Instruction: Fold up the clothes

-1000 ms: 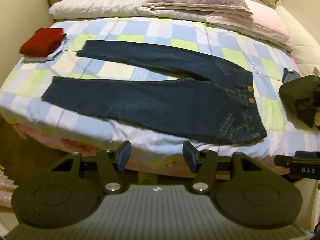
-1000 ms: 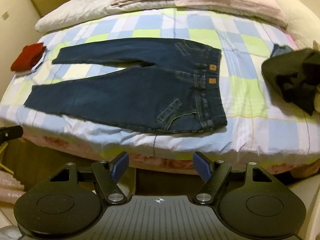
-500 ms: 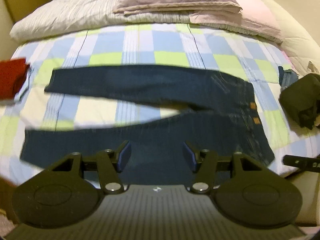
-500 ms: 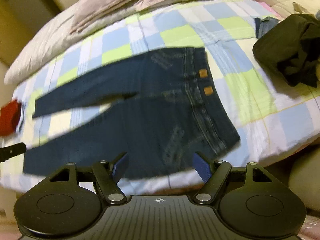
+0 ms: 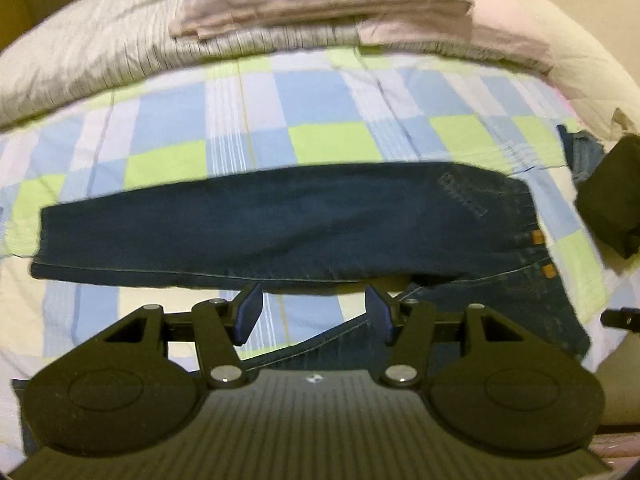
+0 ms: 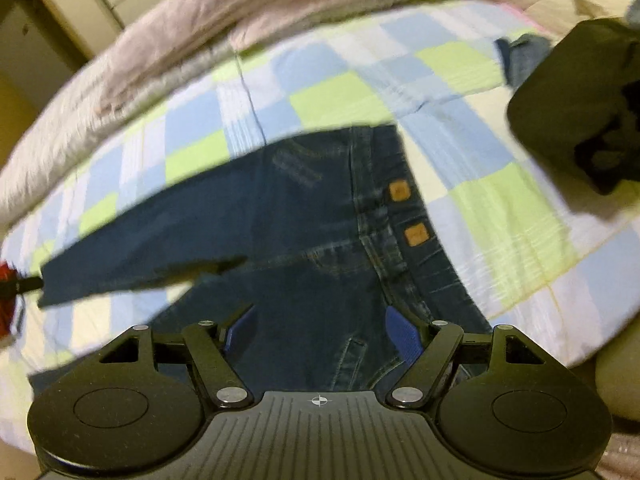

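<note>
Both grippers have swung in over the checked blue, green and white bed cover [image 5: 320, 112] and dropped toward the dark blue denim jeans [image 5: 280, 224], which lie flat across the bed, legs splayed, waistband to the right. Left gripper [image 5: 314, 312] hangs above the gap between the 2 legs, fingers spread, gripping nothing. Right gripper [image 6: 320, 334] sits over the seat near the waistband, fingers likewise apart and empty. To fold well, I judge each should pinch the near leg's outer edge, one at the hem, one at the waist, then carry it evenly onto the far leg.
</note>
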`<state>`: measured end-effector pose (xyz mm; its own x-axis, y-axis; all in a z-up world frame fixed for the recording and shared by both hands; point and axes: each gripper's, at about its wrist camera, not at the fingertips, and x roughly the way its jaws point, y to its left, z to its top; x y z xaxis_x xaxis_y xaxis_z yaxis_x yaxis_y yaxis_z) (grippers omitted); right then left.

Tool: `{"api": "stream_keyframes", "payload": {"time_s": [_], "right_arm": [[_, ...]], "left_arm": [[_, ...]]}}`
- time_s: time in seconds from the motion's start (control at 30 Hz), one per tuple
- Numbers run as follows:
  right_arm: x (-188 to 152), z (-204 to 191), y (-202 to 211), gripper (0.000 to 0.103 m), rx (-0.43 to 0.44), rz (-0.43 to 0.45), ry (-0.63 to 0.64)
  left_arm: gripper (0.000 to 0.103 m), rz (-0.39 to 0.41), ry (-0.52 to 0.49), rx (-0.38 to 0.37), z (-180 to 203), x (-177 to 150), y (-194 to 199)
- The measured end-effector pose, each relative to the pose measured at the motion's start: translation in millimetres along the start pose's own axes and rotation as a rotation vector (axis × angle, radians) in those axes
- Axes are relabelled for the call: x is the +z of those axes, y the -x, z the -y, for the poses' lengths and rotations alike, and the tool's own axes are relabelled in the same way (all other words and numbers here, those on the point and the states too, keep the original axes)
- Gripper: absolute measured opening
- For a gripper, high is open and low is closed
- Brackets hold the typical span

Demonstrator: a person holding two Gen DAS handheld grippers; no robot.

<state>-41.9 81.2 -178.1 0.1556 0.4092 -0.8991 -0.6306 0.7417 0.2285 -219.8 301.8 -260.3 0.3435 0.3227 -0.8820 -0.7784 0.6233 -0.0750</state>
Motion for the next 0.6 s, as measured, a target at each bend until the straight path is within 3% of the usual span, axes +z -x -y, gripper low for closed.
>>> {"api": "stream_keyframes", "payload": {"time_s": [0.13, 0.33, 0.47, 0.6], "right_arm": [[-2, 10, -50, 0.074, -0.024, -0.066, 0.050], [1, 23, -114, 0.074, 0.016, -0.118, 0.081], [17, 23, -130, 0.074, 0.090, -0.052, 0.172], [54, 28, -140, 0.074, 0.149, 0.031, 0.268]], "left_arm": [[0.052, -0.049, 0.005, -0.039, 6, -10, -46], [0.047, -0.089, -0.004, -0.079, 9, -29, -103], [0.045, -0.051, -0.036, -0.116, 7, -23, -124], [0.045, 0.019, -0.102, -0.124, 1, 1, -140]]}}
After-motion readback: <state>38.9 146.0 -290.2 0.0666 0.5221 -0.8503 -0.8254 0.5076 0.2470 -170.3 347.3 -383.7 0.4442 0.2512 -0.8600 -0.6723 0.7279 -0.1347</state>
